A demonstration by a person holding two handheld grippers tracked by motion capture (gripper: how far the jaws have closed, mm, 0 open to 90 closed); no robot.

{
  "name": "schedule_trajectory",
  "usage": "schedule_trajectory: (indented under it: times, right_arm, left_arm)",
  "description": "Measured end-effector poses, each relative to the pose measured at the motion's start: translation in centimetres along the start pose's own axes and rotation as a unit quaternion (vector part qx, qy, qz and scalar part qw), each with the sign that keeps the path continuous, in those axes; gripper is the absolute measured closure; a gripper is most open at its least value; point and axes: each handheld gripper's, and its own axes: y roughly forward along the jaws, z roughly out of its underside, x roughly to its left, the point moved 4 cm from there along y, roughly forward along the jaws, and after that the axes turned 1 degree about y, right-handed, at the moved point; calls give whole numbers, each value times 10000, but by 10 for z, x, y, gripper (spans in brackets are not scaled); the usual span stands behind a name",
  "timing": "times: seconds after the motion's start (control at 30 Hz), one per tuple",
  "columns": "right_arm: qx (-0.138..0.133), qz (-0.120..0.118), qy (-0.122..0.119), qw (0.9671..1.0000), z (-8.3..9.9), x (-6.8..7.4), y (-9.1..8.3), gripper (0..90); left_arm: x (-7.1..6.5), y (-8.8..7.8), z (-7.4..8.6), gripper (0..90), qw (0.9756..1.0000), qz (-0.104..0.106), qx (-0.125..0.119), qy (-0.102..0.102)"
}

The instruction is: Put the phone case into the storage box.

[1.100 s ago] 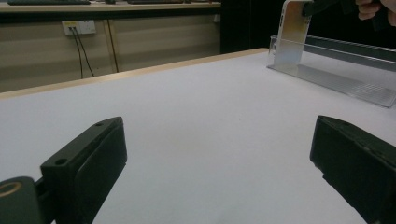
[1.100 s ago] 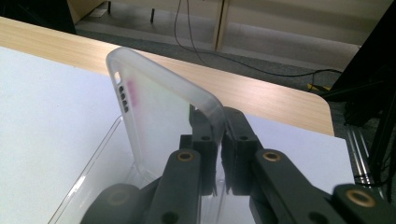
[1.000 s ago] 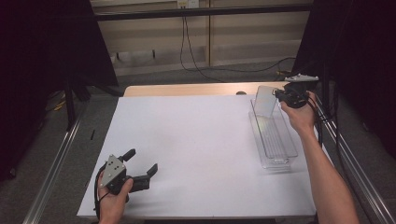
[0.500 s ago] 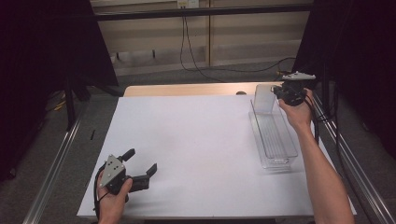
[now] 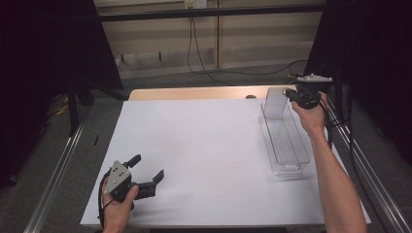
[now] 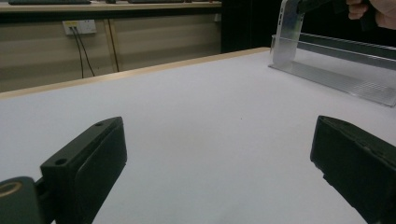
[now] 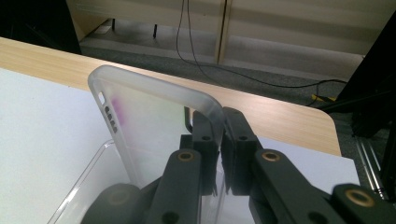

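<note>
Clear phone case (image 7: 154,126) is standing upright at the far end of the clear tray (image 5: 290,160), w/ the right hand-held gripper (image 5: 297,96) clamped on its edge, jaws squeezed nearly together on the thin wall. In the right gripper view the case's rounded corner pokes up above the jaws, cutouts on its left side. Tray sits lengthwise near the right edge of the white sheet (image 5: 204,145) on the desk (image 5: 194,93), wood strip showing at the far edge. Tons of open room in the middle & left. Left hand-held gripper (image 5: 148,172) is down at the near-left corner, jaws spread wide, nothing btw them, well apart from the tray.
</note>
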Motion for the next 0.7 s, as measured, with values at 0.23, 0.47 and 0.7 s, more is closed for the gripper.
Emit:
schedule_trajectory:
  times: [0.23, 0.47, 0.7]
  right_arm:
    - [-49, -27, 84, 9999, 0, -2, 2, 846]
    - [-40, -44, 222, 9997, 0, -4, 4, 845]
    - [-23, -83, 298, 9995, -2, -1, 7, 846]
  left_arm:
    - [0, 0, 0, 38, 10000, 3, 3, -11]
    - [0, 0, 0, 38, 10000, -2, 3, -7]
    - [1, 0, 0, 39, 10000, -9, 0, -3]
